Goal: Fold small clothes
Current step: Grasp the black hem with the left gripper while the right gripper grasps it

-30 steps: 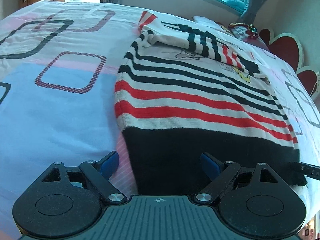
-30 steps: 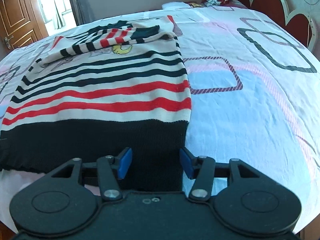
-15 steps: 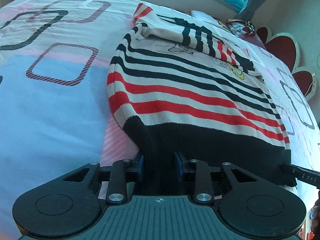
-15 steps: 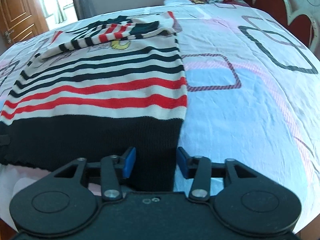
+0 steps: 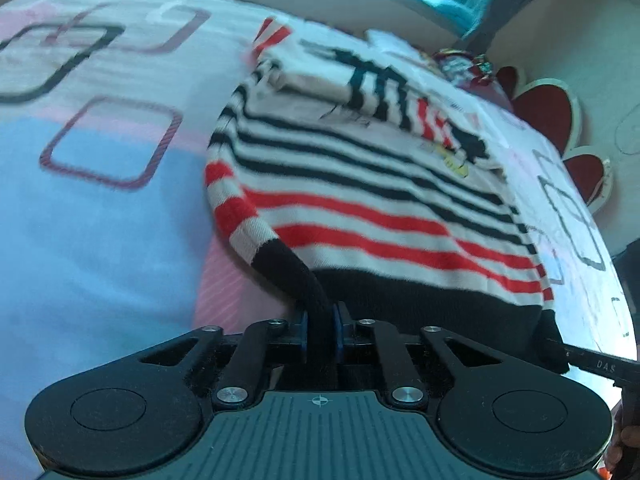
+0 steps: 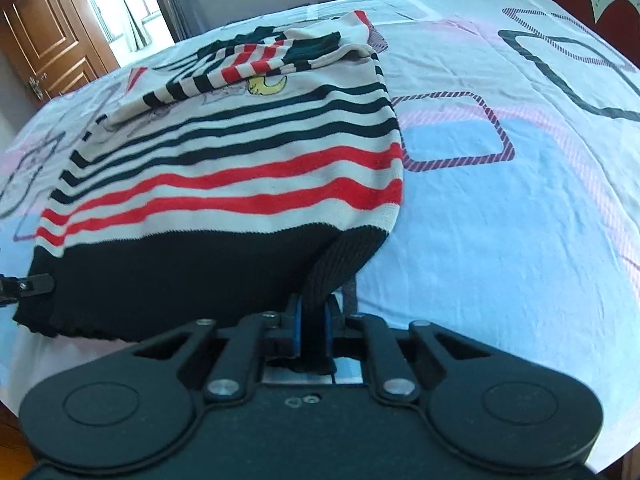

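A small striped sweater (image 5: 360,200) with black, red and cream bands lies on the bed, sleeves folded across its chest. It also shows in the right wrist view (image 6: 240,168). My left gripper (image 5: 320,330) is shut on the black hem at the sweater's left corner, which is lifted off the sheet. My right gripper (image 6: 311,330) is shut on the black hem at the right corner, also raised. The right gripper's tip shows at the hem's far end in the left wrist view (image 5: 592,364).
The bed sheet (image 6: 500,208) is white, blue and pink with square outlines. A red headboard (image 5: 560,116) stands at the far right. A wooden door (image 6: 48,44) is at the back left. A small colourful bundle (image 5: 460,64) lies near the pillows.
Both grippers went from open around the hem to shut on it. The left closed first, then the right. Both hem corners have lifted off the sheet.
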The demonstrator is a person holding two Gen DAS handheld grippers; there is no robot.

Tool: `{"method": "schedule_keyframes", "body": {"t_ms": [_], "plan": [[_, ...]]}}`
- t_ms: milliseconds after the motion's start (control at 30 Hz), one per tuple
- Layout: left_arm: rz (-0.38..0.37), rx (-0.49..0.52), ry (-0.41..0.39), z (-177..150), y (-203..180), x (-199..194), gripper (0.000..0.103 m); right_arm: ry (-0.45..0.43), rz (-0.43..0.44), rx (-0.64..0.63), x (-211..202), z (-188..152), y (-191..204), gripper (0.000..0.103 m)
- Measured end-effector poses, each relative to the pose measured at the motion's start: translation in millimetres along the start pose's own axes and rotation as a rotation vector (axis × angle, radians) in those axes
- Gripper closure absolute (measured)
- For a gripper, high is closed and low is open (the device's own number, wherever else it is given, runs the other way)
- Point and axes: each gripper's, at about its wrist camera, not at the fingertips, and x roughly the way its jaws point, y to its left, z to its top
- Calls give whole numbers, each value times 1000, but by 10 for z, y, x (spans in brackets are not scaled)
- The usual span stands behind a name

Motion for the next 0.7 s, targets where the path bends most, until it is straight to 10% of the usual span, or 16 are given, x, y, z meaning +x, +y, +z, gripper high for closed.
{"method": "schedule_keyframes", "body": {"t_ms": [700], "plan": [[-9, -21, -106, 899, -170, 437, 95, -134, 46, 21, 130, 766, -5, 92]]}}
